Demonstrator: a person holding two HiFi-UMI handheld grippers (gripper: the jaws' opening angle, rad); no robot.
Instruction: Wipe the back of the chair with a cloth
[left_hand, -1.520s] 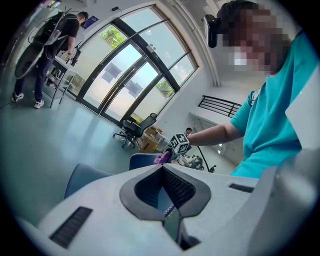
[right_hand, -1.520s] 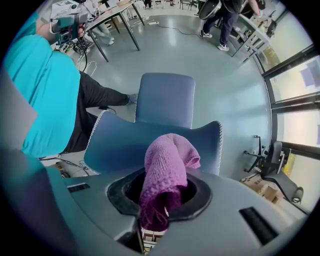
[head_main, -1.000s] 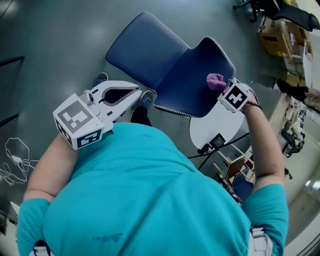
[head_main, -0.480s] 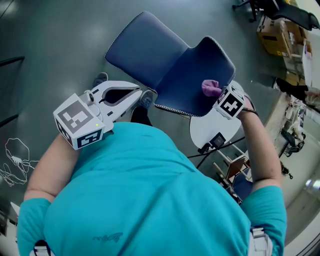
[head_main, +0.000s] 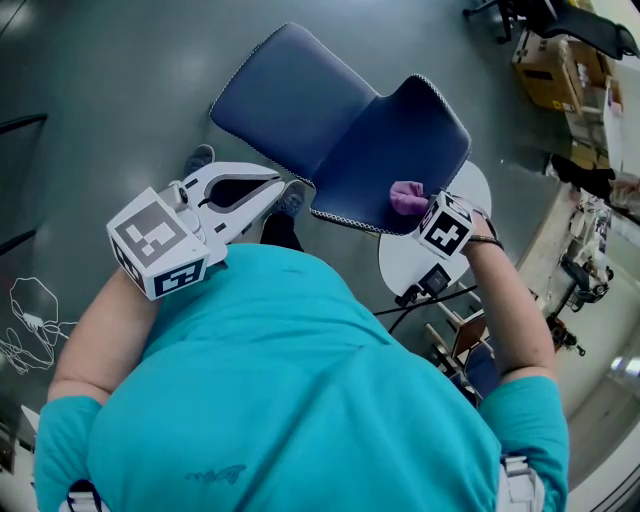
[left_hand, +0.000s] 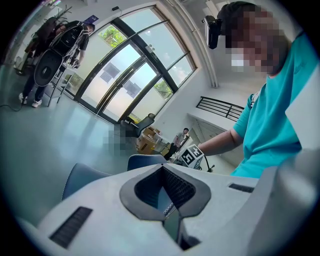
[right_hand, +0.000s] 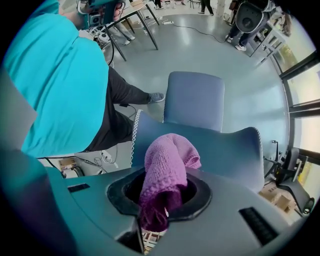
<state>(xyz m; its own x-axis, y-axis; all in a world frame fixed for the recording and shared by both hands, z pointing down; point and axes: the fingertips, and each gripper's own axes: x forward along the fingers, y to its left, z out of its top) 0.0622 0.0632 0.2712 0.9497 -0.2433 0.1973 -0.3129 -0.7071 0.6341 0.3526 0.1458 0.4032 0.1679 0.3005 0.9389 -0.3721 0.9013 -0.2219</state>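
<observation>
One cloth (right_hand: 167, 160) in R gripper (right_hand: 162, 200), at chair back (right_hand: 225, 150).

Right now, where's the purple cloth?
The purple cloth is clamped in the right gripper, right of centre in the head view, at the near edge of the blue chair backrest. In the right gripper view it sits dead centre.

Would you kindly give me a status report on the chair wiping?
Right tongs shut on purple cloth, at the chair back near its edge. Left tongs shut, empty, held clear. Nothing in the way.
</observation>
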